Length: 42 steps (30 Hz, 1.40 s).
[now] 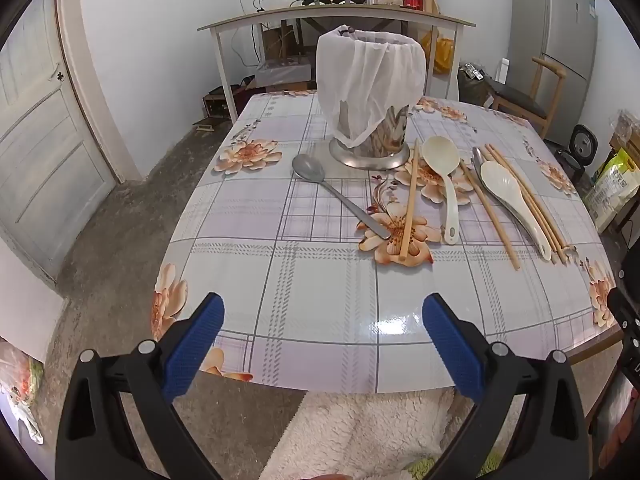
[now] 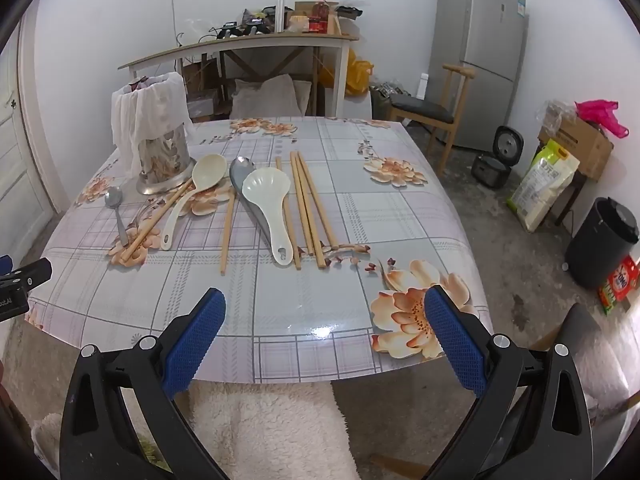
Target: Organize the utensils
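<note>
Both claws, the left gripper and the right gripper, hang wide and empty over the near table edge. Just right of the cloth-draped metal holder lie thin wooden chopsticks, glossy cream spoons and a steel spoon. Pinch one slim handle crosswise, since smooth plastic likely slips.

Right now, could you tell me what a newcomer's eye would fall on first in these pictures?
First the floral table, then the metal holder draped in a white cloth standing at its far side. Next, the loose utensils lying in front of the holder: a metal spoon, a cream ladle, a white rice paddle and scattered chopsticks. Both grippers, left and right, hang open at the near edge.
</note>
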Available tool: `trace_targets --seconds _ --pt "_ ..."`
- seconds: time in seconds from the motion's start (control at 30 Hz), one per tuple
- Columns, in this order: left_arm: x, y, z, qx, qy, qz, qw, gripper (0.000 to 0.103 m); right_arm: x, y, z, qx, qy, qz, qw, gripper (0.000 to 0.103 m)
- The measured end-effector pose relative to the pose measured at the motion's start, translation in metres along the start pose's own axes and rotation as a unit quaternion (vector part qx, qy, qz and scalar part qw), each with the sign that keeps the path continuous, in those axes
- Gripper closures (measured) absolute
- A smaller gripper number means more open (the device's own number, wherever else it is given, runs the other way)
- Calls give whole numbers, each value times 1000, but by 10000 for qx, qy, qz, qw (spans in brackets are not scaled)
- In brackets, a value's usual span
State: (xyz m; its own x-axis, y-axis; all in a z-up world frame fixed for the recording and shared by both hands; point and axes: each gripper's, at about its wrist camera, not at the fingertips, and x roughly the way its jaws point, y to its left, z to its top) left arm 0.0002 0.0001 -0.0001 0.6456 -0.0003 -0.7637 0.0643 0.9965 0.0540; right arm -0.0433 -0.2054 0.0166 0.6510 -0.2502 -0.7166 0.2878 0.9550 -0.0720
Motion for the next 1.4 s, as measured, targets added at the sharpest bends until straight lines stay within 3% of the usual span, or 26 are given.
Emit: trace_targets --seconds 1.4 --pt "2 1 -1 14 3 45 10000 6 -1 1 5 5 -31 4 10000 8"
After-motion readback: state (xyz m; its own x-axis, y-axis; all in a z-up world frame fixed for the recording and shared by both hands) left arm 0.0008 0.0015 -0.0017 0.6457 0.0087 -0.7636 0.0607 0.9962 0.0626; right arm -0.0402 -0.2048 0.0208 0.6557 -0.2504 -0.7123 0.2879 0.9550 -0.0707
